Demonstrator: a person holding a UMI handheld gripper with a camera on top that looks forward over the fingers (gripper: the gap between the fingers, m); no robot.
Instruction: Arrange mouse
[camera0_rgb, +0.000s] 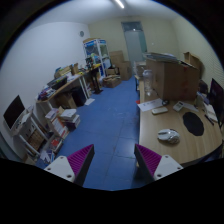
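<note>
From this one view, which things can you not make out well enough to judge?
- Mouse on the desk: too small to tell which way it faces.
- Dark round mat: far side cut off by the view's edge.
- Shelves at the back: contents too small to name.
- Gripper: fingers open, empty; only the tips show.

Gripper (111, 160) is held high over a blue floor (108, 125), fingers parted with nothing between them; pink pads (80, 160) are seen on the inner faces. A mouse (168, 135) is seen ahead to the right on a wooden desk (178, 147), beside a dark round mat (193, 123). Cluttered shelves (62, 92) are noted along the left wall.
</note>
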